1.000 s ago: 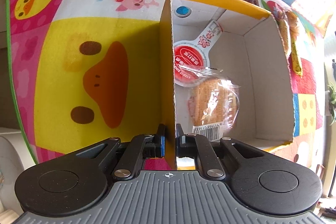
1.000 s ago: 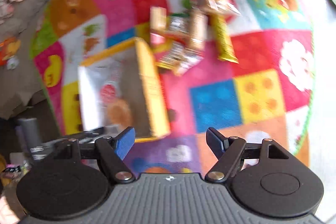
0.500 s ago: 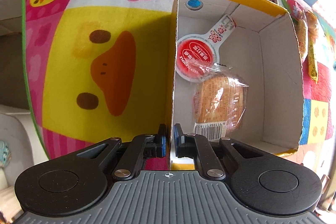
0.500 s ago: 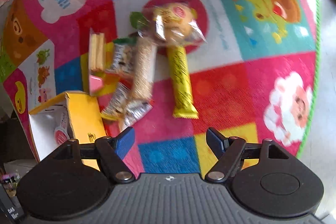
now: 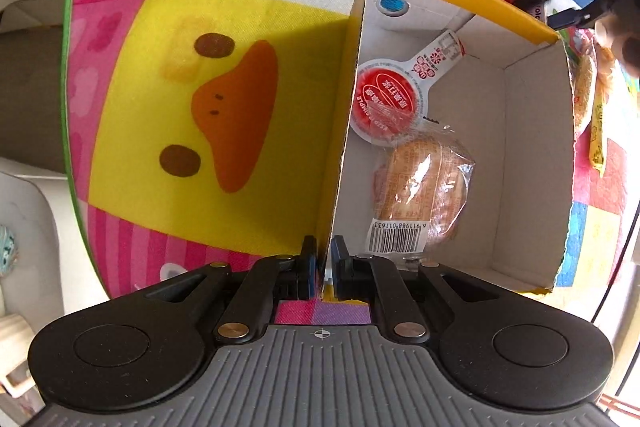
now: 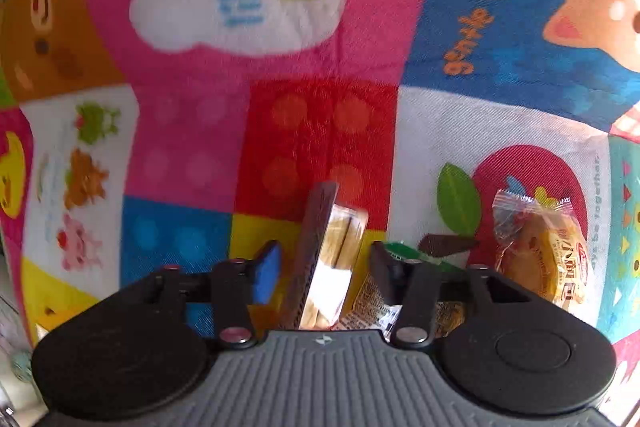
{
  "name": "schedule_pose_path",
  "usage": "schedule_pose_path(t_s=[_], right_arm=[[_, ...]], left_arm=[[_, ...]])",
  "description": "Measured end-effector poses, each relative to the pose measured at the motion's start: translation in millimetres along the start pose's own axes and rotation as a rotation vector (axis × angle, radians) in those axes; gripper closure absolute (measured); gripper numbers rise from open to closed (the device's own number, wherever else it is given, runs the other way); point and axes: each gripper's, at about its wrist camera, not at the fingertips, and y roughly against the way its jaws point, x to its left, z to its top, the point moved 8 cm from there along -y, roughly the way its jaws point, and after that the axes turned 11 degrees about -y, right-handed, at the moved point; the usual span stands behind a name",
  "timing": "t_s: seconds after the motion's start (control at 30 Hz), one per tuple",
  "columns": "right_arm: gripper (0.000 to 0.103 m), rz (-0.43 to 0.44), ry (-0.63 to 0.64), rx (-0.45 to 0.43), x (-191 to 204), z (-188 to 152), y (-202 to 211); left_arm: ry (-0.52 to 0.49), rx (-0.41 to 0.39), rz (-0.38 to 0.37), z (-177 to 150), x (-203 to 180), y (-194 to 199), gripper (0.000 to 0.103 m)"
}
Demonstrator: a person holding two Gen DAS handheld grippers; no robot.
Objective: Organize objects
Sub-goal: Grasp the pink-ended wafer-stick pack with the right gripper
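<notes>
Two grippers show, each pointing down at a bright cartoon play mat (image 5: 224,11); in the left wrist view the left gripper (image 5: 324,259), at lower centre, is clamped on the near end of the left wall of an open cardboard box (image 5: 532,163), one finger outside the wall and one inside. Within the box, right of that wall, lie a round red-lidded sauce cup (image 5: 386,103) and, just below and overlapping it, a wrapped round cake (image 5: 424,187) with a barcode. In the right wrist view the right gripper (image 6: 324,275), at lower centre, has its jaws closing around a packet of biscuit sticks (image 6: 332,259) that stands on edge between them; a gap remains on both sides, so the pads do not press it. Right of it lies a wrapped bun (image 6: 540,247), touching other wrappers (image 6: 372,303) under the right finger; the right gripper also appears dark at the upper right of the left wrist view.
</notes>
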Motion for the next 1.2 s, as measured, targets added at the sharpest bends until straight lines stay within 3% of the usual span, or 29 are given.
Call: schedule_pose_path(t_s=[0.17, 0.4, 0.67, 0.73, 0.87, 0.97, 1.03, 1.2], right_arm=[[0.076, 0.017, 0.082, 0.019, -2.7, -40.6, 9.9], [0.081, 0.013, -0.096, 0.045, -57.0, -100.8, 39.2], [0.081, -0.042, -0.260, -0.038, -120.2, -160.0, 95.9], [0.081, -0.050, -0.284, -0.044, -127.7, -175.5, 105.2], [0.081, -0.048, -0.313, -0.036, -131.5, -211.6, 118.7], [0.081, -0.048, -0.300, -0.030, -123.8, -229.4, 124.7], [0.081, -0.039, -0.287, -0.027, -115.4, -236.0, 128.1], [0.081, -0.018, -0.228, 0.018, -86.1, -257.0, 124.6]], left_arm=[[-0.016, -0.005, -0.025, 5.7, 4.0, -3.4, 0.093], [-0.111, -0.007, -0.050, 9.4, 1.5, -7.5, 0.093], [-0.223, -0.017, -0.056, 11.1, -2.2, -16.3, 0.093], [-0.153, -0.025, -0.080, 14.5, 1.3, -18.6, 0.092], [0.145, -0.045, -0.190, 24.3, 20.6, -18.0, 0.088], [0.220, -0.059, -0.252, 30.4, 19.1, -15.7, 0.088], [0.152, -0.073, -0.244, 32.7, 10.8, -11.9, 0.088], [-0.065, -0.054, -0.139, 18.2, -1.6, -10.1, 0.087]])
